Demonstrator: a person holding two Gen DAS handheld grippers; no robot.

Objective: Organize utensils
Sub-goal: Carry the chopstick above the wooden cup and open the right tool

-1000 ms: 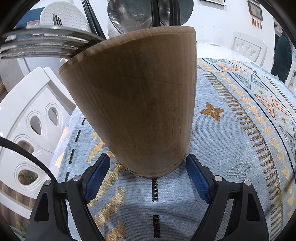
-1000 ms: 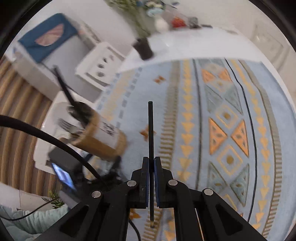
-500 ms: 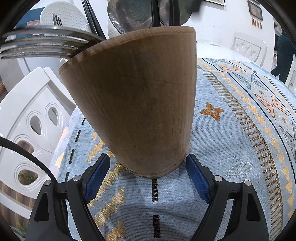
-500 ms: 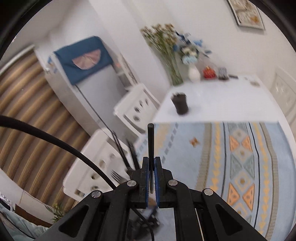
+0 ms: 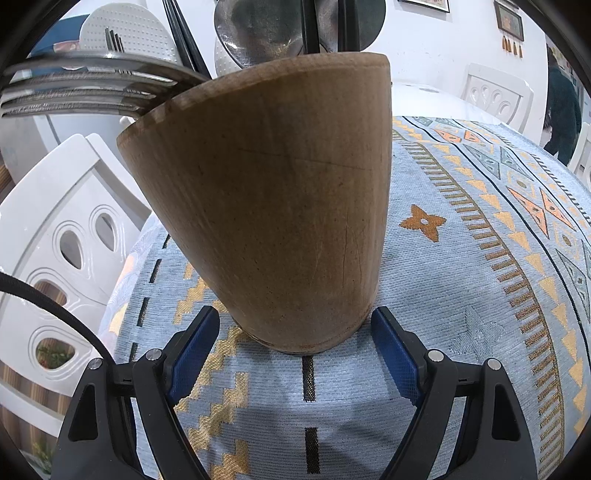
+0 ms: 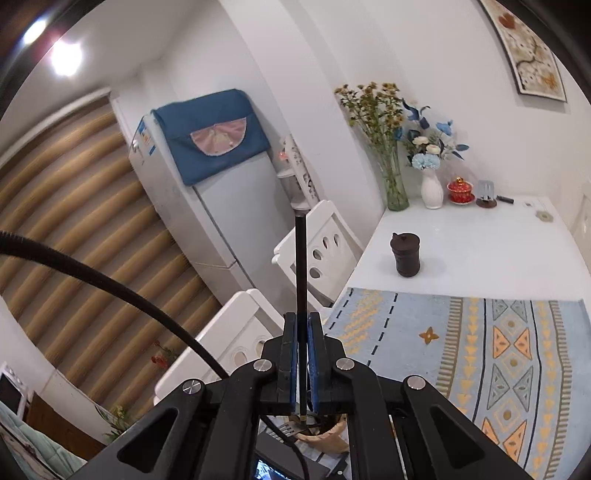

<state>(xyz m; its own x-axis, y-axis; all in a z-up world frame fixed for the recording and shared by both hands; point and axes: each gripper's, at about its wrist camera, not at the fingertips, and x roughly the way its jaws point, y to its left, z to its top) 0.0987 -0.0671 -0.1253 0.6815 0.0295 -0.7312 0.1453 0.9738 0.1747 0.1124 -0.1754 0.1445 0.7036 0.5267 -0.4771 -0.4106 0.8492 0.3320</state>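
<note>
Right gripper (image 6: 302, 354) pads pinched on a black chopstick (image 6: 300, 266), its lower tip just above the wooden holder (image 6: 325, 437). Left gripper (image 5: 295, 334) spread, blue pads either side of the holder's (image 5: 273, 206) base, contact not clear. Forks (image 5: 85, 88), spoon (image 5: 258, 33), dark sticks already inside; this chopstick not yet in. No legible writing
</note>
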